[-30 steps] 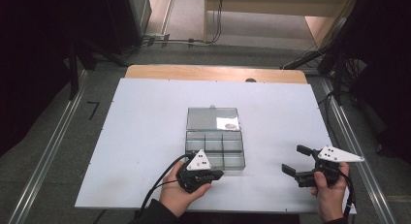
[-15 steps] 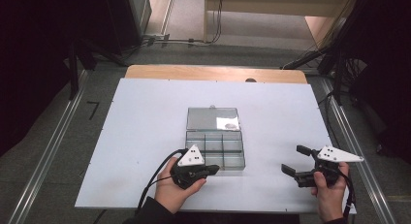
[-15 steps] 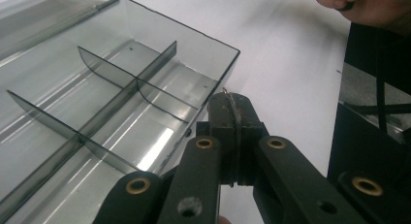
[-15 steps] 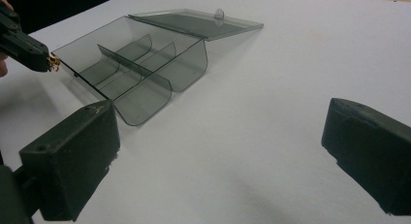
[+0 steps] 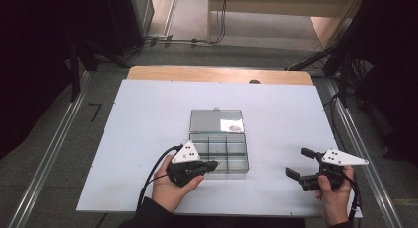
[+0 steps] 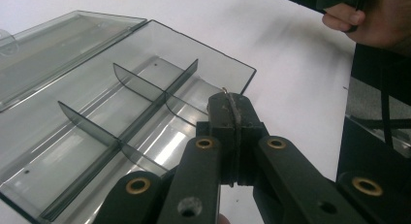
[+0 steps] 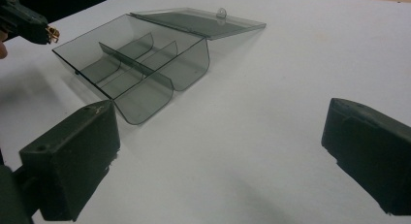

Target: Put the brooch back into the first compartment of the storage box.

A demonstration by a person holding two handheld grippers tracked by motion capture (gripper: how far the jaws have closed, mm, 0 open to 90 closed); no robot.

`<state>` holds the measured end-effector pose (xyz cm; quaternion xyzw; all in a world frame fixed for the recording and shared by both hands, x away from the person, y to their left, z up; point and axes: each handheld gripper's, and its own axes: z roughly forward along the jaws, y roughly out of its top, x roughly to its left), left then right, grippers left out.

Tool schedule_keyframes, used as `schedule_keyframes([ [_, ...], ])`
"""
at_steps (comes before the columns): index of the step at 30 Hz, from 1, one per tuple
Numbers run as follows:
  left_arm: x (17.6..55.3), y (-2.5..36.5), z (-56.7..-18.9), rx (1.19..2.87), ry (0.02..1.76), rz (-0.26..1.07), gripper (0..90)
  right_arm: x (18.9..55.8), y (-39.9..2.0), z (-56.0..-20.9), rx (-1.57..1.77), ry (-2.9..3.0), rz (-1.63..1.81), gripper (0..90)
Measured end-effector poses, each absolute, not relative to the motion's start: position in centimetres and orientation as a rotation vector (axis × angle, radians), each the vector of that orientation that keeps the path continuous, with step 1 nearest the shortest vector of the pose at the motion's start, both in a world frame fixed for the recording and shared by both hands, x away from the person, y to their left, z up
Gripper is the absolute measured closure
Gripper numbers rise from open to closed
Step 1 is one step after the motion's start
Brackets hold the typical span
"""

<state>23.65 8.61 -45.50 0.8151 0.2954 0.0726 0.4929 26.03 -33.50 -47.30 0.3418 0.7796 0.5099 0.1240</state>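
Small metal piece pinched over the open compartment box

The left tongs (image 6: 231, 104) are clenched on a tiny brass-coloured piece (image 7: 52, 34), light and easy to drop, just above the near corner of the clear plastic box (image 5: 219, 156); the box looks light, stiff and slippery, best taken by a wall. The right tongs (image 5: 302, 163) stand released, well apart to the box's right on the surface (image 5: 138, 119).
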Motion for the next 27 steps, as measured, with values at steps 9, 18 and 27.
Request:
schedule_keyframes([
  [9,24.2,9.4,-44.9,1.965,0.737,0.2,90.0,26.0,-33.4,-47.4,0.993,2.275,1.484,0.0],
  [18,25.4,10.9,-43.5,1.922,0.768,0.226,90.0,26.0,-33.4,-47.4,0.993,2.271,1.481,0.0],
  [27,26.7,11.8,-42.7,1.89,0.79,0.252,90.0,26.0,-33.2,-47.4,0.987,2.276,1.472,0.0],
])
